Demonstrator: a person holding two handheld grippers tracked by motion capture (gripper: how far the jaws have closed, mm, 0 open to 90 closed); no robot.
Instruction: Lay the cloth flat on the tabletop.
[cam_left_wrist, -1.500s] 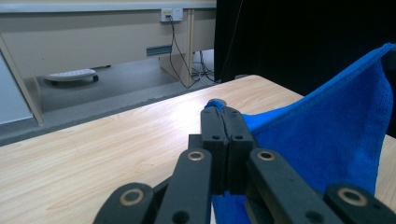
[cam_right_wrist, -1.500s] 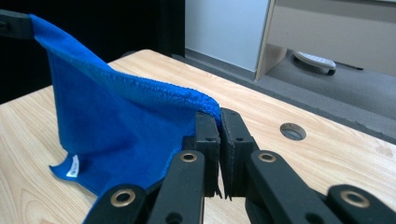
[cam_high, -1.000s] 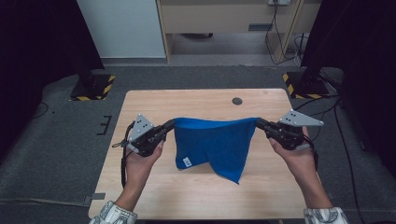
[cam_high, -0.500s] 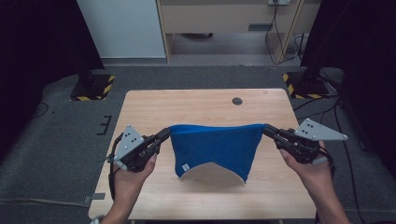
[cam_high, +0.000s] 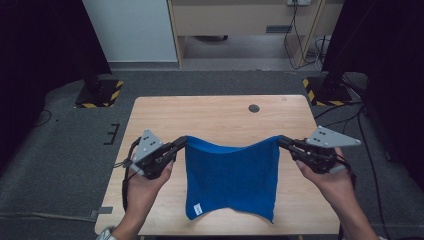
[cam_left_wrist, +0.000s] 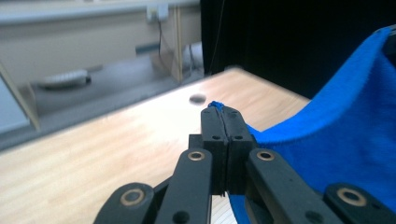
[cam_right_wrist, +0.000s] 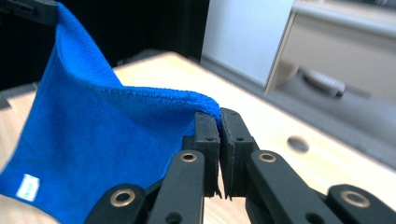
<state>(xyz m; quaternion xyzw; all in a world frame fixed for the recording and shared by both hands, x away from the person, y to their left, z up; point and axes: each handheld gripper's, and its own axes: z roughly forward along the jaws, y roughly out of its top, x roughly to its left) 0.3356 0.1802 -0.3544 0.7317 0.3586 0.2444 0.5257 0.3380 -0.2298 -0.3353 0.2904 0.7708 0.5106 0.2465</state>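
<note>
One small white label (cam_high: 198, 208), unreadable, marks the blue cloth (cam_high: 231, 175).

Wooden table (cam_high: 220, 117) on grey carpet (cam_high: 65, 150), dark curtains (cam_high: 40, 40).

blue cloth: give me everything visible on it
The blue cloth looks like soft terry or microfibre, roughly square, with a small white tag near its lower left corner. It hangs spread above the wooden table, its top edge sagging between two pinched upper corners. The left gripper holds one corner and the right gripper the other, jaws shut. The lower edge curves upward in the middle.
</note>
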